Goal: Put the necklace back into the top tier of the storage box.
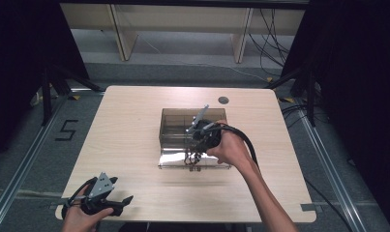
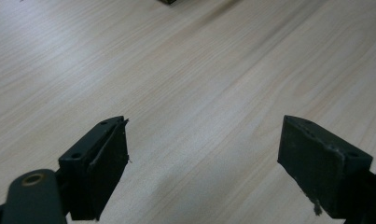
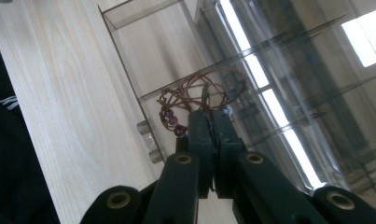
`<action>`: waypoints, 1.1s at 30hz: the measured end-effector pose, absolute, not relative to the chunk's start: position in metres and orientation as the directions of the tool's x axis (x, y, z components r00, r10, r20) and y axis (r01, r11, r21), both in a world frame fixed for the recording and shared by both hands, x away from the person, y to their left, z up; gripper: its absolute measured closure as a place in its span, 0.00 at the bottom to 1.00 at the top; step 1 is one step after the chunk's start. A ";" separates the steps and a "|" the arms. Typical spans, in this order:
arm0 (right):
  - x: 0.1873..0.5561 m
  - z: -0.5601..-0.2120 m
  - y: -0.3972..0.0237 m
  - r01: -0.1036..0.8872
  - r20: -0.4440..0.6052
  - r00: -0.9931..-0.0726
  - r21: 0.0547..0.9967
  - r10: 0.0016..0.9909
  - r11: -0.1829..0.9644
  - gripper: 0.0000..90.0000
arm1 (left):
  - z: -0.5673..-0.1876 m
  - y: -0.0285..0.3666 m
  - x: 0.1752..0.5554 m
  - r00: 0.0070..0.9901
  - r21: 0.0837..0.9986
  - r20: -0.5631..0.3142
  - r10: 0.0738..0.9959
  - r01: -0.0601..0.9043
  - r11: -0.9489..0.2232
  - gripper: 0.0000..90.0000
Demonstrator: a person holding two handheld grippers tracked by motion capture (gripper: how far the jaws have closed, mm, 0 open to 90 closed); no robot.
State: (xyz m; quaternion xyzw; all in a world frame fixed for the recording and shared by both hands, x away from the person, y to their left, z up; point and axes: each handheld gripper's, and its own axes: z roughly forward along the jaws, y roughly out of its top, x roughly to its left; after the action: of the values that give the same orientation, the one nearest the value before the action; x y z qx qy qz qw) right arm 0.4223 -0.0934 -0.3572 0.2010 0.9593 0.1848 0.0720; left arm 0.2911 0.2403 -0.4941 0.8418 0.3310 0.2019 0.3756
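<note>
Beaded cord [image 3: 195, 95] blurred behind clear box [image 3: 129, 14]

Bright overhead light glares off the clear box [image 3: 269, 93]; surroundings dark, close jaws softly blurred.

A pale wood-grain table [image 1: 120, 145] sits on a grey floor [image 1: 28, 159], and a black marking like a "5" [image 1: 67, 130] shows on the floor to its left. Metal rails [image 1: 18, 169] run along both sides. Behind it stands light wooden furniture with panel legs [image 1: 122, 36]. Black cables [image 1: 272, 38] trail across the floor at the back right. Dark curtains [image 1: 18, 58] flank the scene on both sides.
</note>
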 end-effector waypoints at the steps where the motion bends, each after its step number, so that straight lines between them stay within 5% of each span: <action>1: 0.423 -0.360 -0.092 0.360 -0.057 -0.911 0.375 0.409 0.854 0.99 | -0.494 0.240 0.291 0.701 0.766 0.094 0.707 0.403 -0.501 0.17; 18: 0.430 -0.391 -0.079 0.371 0.015 -0.922 0.318 0.386 0.872 0.98 | -0.495 0.239 0.291 0.698 0.766 0.080 0.711 0.413 -0.492 0.17; 26: 0.429 -0.380 -0.092 0.391 0.011 -0.908 0.381 0.419 0.838 0.71 | -0.495 0.239 0.291 0.701 0.764 0.089 0.708 0.408 -0.500 0.18; 33: 0.423 -0.367 -0.107 0.404 0.012 -0.896 0.435 0.443 0.805 0.64 | -0.496 0.240 0.292 0.707 0.769 0.094 0.701 0.395 -0.502 0.17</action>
State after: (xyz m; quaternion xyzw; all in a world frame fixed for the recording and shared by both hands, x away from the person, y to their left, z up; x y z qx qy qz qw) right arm 0.4235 -0.1071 -0.3669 0.2231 0.9489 0.2185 0.0452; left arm 0.2923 0.2398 -0.4957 0.8428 0.3250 0.2019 0.3785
